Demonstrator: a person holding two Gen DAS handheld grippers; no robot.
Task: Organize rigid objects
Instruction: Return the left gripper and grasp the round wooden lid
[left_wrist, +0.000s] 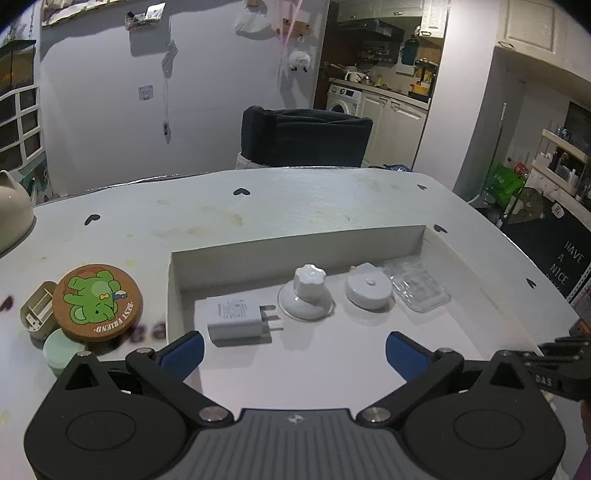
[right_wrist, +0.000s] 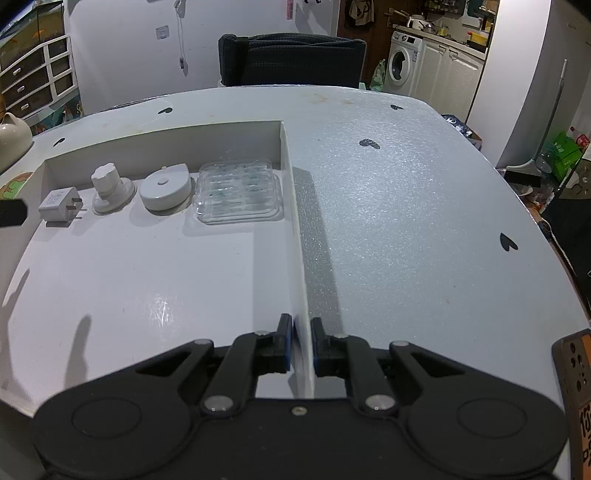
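The left gripper (left_wrist: 294, 353) hung released and empty; the cork coaster (left_wrist: 97, 302), lower left on the table (left_wrist: 295, 199), lay left of its fingers. The right gripper (right_wrist: 302, 343) pinched the white box's wall (right_wrist: 300, 280). Inside sat a charger (left_wrist: 240, 319), suction knob (left_wrist: 306, 291), round puck (left_wrist: 367, 290) and clear case (left_wrist: 417, 286)

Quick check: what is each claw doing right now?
Left claw: open, empty, above the white box.
Right claw: shut on the box's side wall.
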